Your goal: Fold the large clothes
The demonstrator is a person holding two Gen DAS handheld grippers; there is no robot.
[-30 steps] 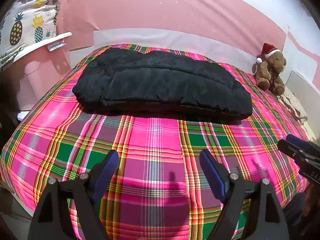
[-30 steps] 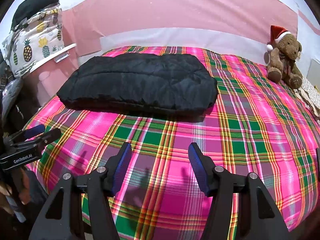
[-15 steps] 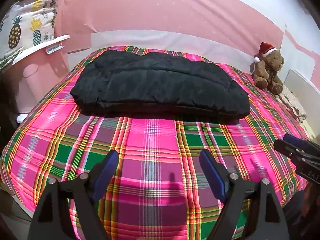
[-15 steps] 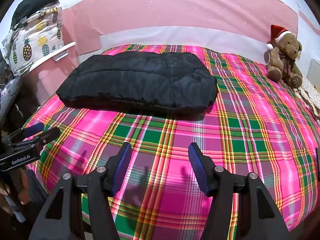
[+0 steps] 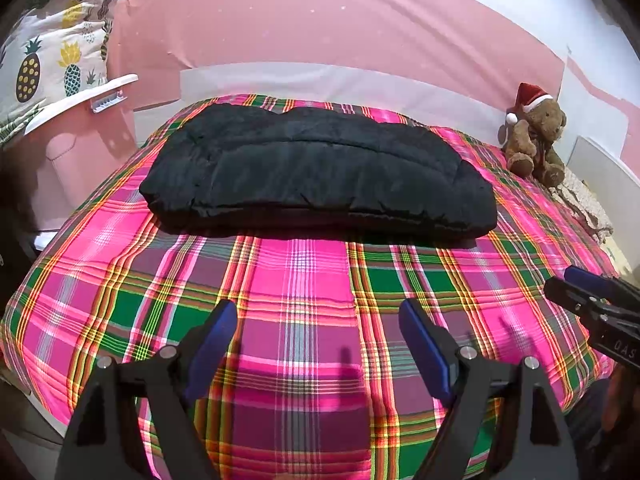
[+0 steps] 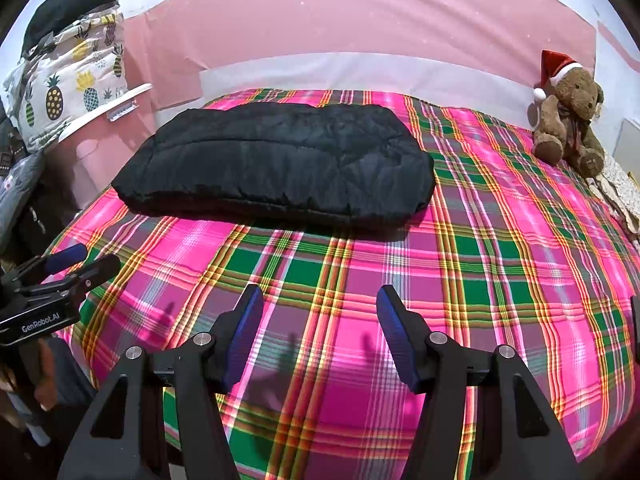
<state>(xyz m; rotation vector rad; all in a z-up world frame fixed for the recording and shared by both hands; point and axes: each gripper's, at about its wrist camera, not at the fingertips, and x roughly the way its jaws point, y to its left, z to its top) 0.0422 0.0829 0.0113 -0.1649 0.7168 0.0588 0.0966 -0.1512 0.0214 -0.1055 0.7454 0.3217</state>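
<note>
A black padded jacket lies folded into a long flat bundle across the far half of the bed; it also shows in the right wrist view. My left gripper is open and empty, held over the near part of the plaid bedspread, well short of the jacket. My right gripper is open and empty, also over the near bedspread. Each gripper shows at the edge of the other's view: the right one in the left wrist view, the left one in the right wrist view.
A brown teddy bear with a Santa hat sits at the bed's far right corner, also in the right wrist view. A pineapple-print bag sits on a pink stand left of the bed. A pink and white wall runs behind.
Both grippers have drawn back slightly from the bed and stay open. The folded jacket has not moved.
</note>
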